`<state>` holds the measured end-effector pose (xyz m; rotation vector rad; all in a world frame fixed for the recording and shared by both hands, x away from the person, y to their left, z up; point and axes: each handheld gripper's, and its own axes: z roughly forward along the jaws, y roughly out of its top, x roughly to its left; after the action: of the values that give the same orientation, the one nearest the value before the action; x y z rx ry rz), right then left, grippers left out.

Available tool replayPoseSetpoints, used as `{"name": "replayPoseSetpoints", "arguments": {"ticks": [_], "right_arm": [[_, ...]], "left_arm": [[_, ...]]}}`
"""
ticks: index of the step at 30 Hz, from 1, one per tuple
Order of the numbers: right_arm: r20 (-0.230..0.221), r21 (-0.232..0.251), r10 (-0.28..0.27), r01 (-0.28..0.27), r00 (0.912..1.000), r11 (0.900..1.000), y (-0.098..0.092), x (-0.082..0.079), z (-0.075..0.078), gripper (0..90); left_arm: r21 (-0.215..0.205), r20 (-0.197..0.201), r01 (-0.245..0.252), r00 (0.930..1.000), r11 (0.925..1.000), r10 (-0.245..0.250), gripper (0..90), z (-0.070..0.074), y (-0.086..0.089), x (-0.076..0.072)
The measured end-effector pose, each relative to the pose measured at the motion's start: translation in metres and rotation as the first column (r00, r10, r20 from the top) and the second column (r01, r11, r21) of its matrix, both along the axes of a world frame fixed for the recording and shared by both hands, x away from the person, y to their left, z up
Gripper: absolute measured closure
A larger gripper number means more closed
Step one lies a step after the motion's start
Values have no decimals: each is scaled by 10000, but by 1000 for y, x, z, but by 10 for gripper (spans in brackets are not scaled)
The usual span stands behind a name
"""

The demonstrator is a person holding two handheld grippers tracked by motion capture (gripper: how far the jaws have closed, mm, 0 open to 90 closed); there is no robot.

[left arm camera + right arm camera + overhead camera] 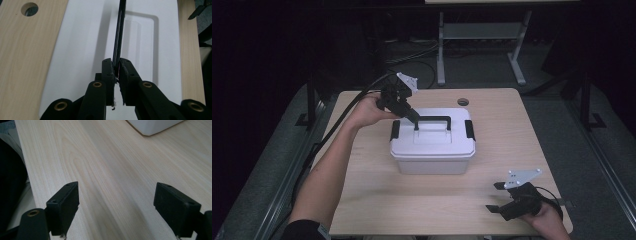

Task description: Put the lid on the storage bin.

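White plastic storage box [432, 148], lidded, with black side latches [470, 129] and a black carry handle [433, 120], stands near the middle of the pale wood surface [372, 195]. Left gripper [415, 121] reaches down onto the handle's left end; its jaws are clamped on the thin black bar [118, 40], which runs upright between the pads in the left gripper view. Right gripper [495, 196] rests low at the near right corner, well apart from the box, jaws wide apart over bare wood [110, 170]. Risk, as judged: the grip sits off-centre, so a lift may tilt the box, or the narrow bar may slip.
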<state>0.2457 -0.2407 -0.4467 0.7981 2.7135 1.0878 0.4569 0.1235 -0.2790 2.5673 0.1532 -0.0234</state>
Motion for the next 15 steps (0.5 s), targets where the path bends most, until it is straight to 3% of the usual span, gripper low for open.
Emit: {"name": "replayPoseSetpoints", "arguments": {"ticks": [5, 7, 15], "right_arm": [[54, 46, -102, 101, 9999, 9999, -1, 0, 1, 200], [89, 29, -81, 81, 9999, 10000, -1, 0, 1, 200], [54, 6, 7, -7, 10000, 10000, 2, 2, 1, 200]], "left_arm": [[-77, 123, -151, 9998, 9999, 152, 707, 5, 4, -3], [59, 190, -201, 9996, 9998, 199, 690, 6, 7, -4], [-59, 231, -611, 9979, 9981, 613, 674, 8, 30, -7]]}}
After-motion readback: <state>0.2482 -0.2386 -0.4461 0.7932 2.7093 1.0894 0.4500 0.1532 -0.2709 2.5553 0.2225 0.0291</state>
